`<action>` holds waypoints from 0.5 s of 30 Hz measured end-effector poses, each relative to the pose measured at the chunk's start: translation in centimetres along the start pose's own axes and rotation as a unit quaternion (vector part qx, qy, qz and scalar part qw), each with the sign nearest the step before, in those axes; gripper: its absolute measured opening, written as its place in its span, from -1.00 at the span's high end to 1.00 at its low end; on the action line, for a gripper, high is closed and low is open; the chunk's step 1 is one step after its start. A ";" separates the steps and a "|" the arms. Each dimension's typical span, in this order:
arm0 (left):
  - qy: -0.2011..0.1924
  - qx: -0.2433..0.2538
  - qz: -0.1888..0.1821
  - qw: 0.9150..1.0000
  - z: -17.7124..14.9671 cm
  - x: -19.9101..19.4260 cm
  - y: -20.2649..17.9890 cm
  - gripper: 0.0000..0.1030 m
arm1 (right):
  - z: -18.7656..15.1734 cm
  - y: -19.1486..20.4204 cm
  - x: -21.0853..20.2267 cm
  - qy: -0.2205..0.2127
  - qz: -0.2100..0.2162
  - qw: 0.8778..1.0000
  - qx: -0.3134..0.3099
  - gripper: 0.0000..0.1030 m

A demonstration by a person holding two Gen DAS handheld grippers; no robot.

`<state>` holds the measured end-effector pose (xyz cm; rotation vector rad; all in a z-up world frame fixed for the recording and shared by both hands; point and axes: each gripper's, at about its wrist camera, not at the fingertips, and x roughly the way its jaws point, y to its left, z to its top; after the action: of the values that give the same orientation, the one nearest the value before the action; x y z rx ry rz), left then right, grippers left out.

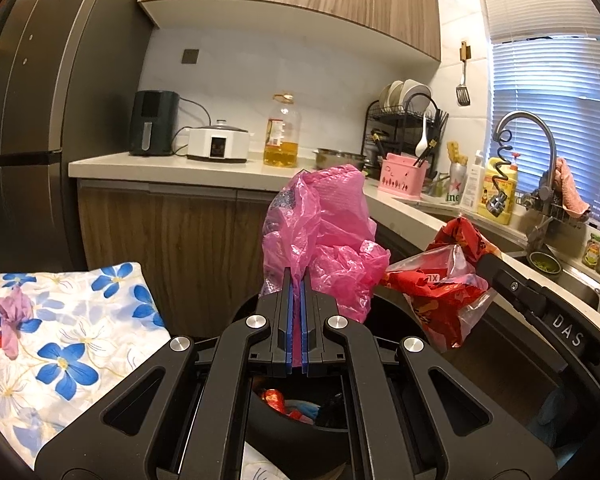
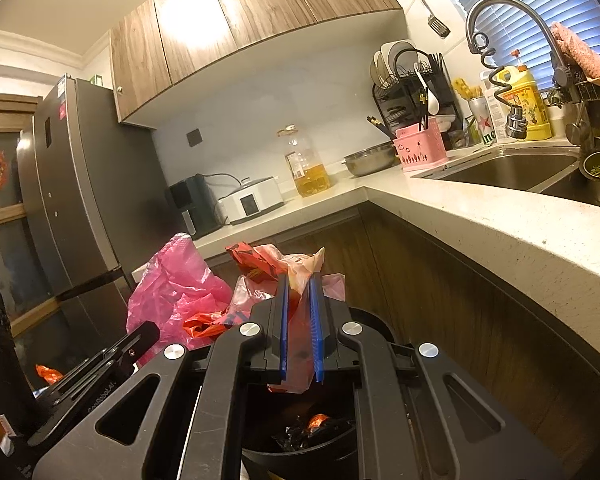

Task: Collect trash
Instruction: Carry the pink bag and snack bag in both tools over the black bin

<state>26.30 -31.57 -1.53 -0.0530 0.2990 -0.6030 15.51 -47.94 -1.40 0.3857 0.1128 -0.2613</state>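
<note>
Two pieces of rubbish hang over the black bin (image 2: pixel 374 320), ready to drop: left gripper (image 1: pixel 298 280) clamped on a pink bag (image 1: pixel 324 232), right gripper (image 2: pixel 300 284) pinching a red wrapper (image 2: pixel 260 264).

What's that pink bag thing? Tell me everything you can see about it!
The pink bag is thin, crinkly, see-through plastic, all scrunched up. The left tool is shut on its lower part between blue pads, so the bag sticks up above the fingers and puffs out sideways. It hangs in the air over the black bin, in front of the counter. A red wrapper in the right tool sits close beside it.
</note>
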 end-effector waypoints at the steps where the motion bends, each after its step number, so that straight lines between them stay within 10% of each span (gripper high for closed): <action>1: 0.001 0.000 -0.001 1.000 -0.1 0.2 0.0 0.97 | 0.0 -0.1 0.0 0.000 -0.001 1.000 0.000 0.80; 15: 0.027 0.004 -0.012 1.000 -0.8 2.2 0.3 0.97 | -0.3 -0.5 1.6 0.020 0.000 1.000 -0.004 0.77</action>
<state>27.91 -32.55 -2.85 -0.0333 0.3491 -0.6296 16.94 -48.59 -2.13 0.3832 0.1536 -0.2540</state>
